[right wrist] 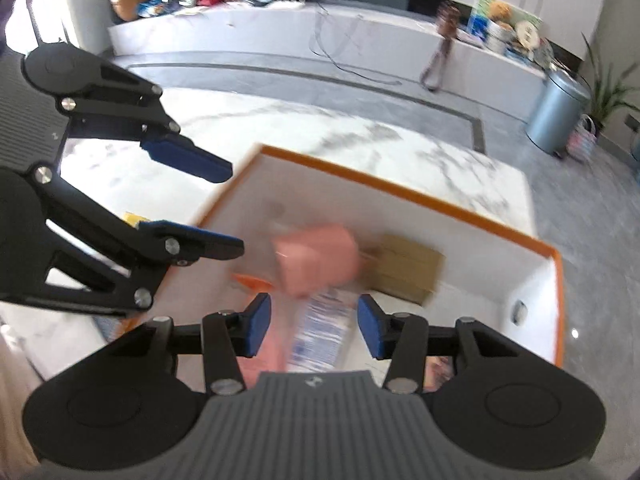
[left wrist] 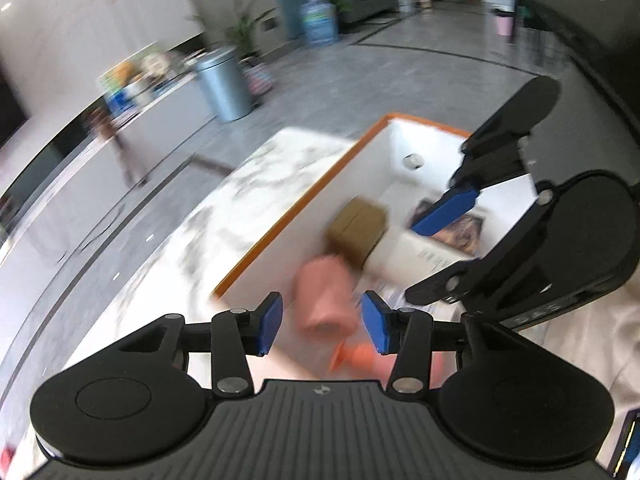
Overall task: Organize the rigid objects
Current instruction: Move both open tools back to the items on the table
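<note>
A white bin with an orange rim (left wrist: 300, 208) (right wrist: 400, 188) stands on a marble table (left wrist: 248, 200) (right wrist: 360, 136). Inside lie a pink cylinder (left wrist: 324, 296) (right wrist: 316, 260), a brown cardboard box (left wrist: 358, 228) (right wrist: 404, 266), a white printed box (left wrist: 416, 256) (right wrist: 320, 328) and a small orange piece (left wrist: 354, 356). My left gripper (left wrist: 322, 324) is open and empty above the pink cylinder; it also shows in the right wrist view (right wrist: 230, 208). My right gripper (right wrist: 314, 328) is open over the white box, and shows in the left wrist view (left wrist: 432, 248).
A picture card (left wrist: 460, 228) lies on the bin floor. A grey metal bin (left wrist: 224, 84) (right wrist: 556, 108) stands on the floor beyond the table. A long white counter with clutter (right wrist: 304, 36) runs along the far wall. A yellow item (right wrist: 132, 218) lies left of the bin.
</note>
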Demonstrator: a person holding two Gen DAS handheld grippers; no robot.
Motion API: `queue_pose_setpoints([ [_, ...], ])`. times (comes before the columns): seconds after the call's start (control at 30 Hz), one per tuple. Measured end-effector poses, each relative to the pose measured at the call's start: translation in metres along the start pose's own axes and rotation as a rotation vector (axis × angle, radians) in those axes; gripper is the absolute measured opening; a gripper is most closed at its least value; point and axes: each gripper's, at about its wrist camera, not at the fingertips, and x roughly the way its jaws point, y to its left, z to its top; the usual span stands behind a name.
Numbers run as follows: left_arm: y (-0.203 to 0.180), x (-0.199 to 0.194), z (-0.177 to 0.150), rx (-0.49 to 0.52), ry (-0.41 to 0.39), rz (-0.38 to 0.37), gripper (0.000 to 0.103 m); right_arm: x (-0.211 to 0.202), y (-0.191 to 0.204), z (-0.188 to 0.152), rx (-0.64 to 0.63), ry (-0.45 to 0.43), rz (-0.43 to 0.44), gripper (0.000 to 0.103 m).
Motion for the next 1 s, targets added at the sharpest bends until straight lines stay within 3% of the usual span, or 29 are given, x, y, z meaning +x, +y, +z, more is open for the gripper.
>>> queue_pose_setpoints([
  [0.27,0.032,-0.041,-0.044,-0.163,0.060,0.087,0.055,-0.006,0.062,0.016,-0.088,-0.042,0.094,0.048],
  [0.5,0.051,-0.057,-0.088,-0.336,0.159,0.125,0.055,0.009,0.116,0.012,-0.197,0.004,0.173,0.048],
  [0.57,0.055,-0.054,-0.105,-0.415,0.202,0.131,0.055,0.018,0.133,0.009,-0.234,0.033,0.180,0.040],
  [0.7,0.061,-0.050,-0.138,-0.663,0.234,0.092,0.055,0.045,0.153,0.007,-0.316,0.107,0.158,0.038],
  [0.77,0.059,-0.045,-0.153,-0.749,0.237,0.077,0.055,0.056,0.160,0.004,-0.358,0.152,0.156,0.028],
  [1.0,0.050,-0.033,-0.191,-1.050,0.206,-0.015,0.055,0.083,0.182,-0.012,-0.554,0.232,0.085,0.027],
])
